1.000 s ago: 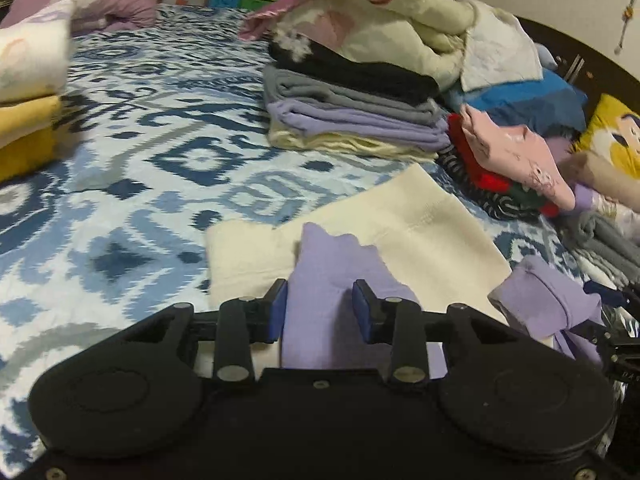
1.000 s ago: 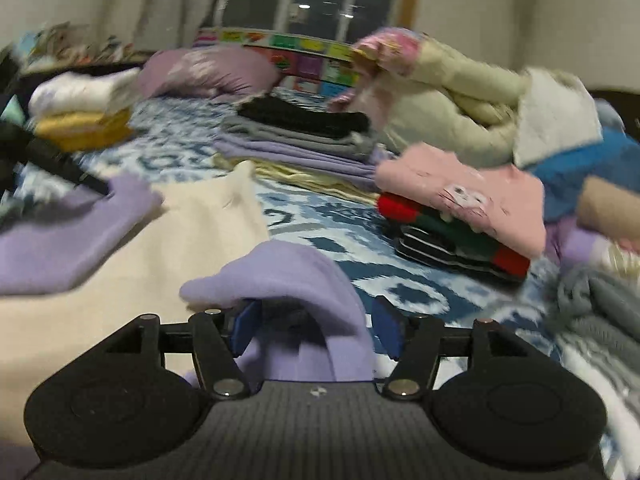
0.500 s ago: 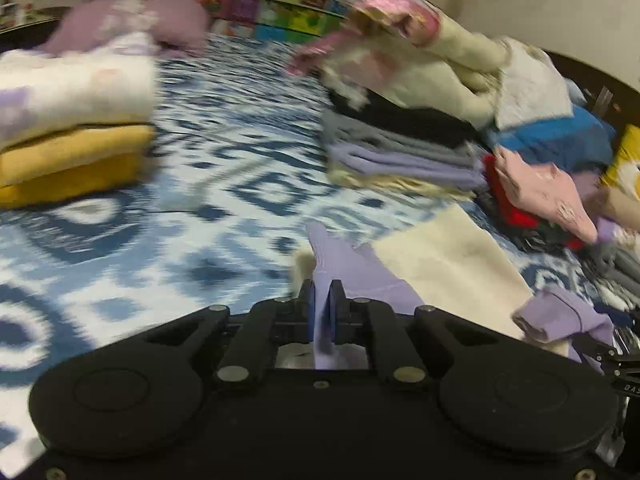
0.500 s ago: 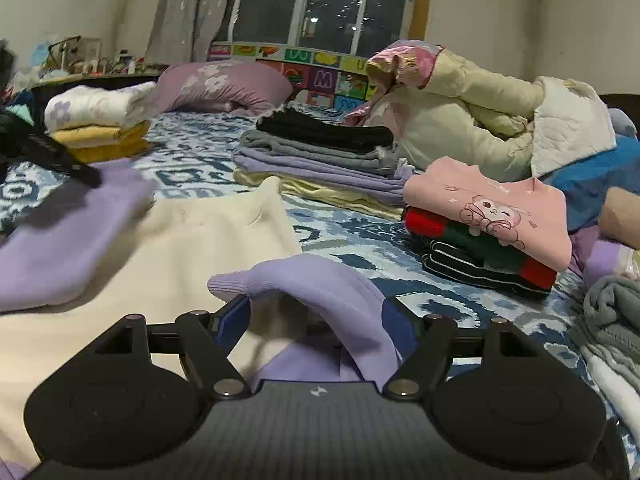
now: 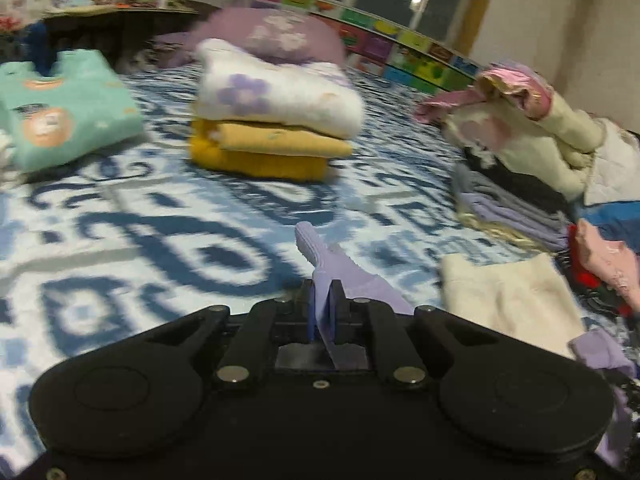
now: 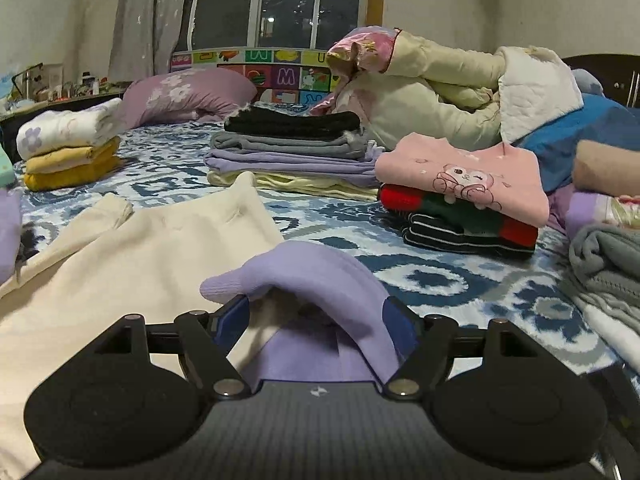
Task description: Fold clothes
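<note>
Lilac garment (image 6: 320,276): one cuff (image 5: 320,256) pinched in the left gripper (image 5: 323,304), jaws closed on it; another fold arches between the wide-spread jaws of the right gripper (image 6: 316,320), pads not pressing it. Lies over a cream garment (image 6: 132,256) on the blue-patterned bed (image 5: 160,216). Folded stacks (image 6: 292,152) beyond.

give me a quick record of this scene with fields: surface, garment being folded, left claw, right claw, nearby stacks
surface: bed with blue patterned cover
garment: cream top with purple sleeves
left claw: shut on purple sleeve
right claw: open, jaws have just been opening, other purple sleeve draped between them
nearby stacks: white and yellow pile; black, grey and purple pile; pink-topped pile
</note>
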Motion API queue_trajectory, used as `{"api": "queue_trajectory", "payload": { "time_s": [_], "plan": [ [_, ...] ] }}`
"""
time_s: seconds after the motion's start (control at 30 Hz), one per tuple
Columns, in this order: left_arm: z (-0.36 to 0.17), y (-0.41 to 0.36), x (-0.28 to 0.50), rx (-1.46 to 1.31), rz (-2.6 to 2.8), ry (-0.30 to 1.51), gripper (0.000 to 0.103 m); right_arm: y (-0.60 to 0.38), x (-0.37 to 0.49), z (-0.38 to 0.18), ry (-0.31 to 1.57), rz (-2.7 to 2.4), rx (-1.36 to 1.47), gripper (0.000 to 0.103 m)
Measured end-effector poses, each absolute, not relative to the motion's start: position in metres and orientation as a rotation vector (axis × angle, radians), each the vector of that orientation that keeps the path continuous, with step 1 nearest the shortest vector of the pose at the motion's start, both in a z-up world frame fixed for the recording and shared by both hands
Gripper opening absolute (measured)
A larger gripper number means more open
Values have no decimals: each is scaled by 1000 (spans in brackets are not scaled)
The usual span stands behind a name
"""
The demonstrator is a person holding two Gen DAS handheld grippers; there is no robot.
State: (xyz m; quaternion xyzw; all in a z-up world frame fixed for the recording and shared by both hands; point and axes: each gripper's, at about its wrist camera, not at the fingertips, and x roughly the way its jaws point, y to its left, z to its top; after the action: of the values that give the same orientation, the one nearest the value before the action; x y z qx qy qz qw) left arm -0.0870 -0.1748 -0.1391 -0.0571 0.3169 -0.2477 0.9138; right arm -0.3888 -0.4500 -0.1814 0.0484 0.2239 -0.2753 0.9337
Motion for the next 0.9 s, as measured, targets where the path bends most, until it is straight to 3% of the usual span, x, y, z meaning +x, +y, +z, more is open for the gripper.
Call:
{"api": "queue_trajectory", "payload": {
  "time_s": [0.47,0.9],
  "plan": [
    [-143,-77,-101,-192,-329,614,5,-409,-408,-157,305,-498,103,79],
    [-155,-49,-89,-229,-277,606,4,-240,-380,-161,411,96,-205,71]
  ]
}}
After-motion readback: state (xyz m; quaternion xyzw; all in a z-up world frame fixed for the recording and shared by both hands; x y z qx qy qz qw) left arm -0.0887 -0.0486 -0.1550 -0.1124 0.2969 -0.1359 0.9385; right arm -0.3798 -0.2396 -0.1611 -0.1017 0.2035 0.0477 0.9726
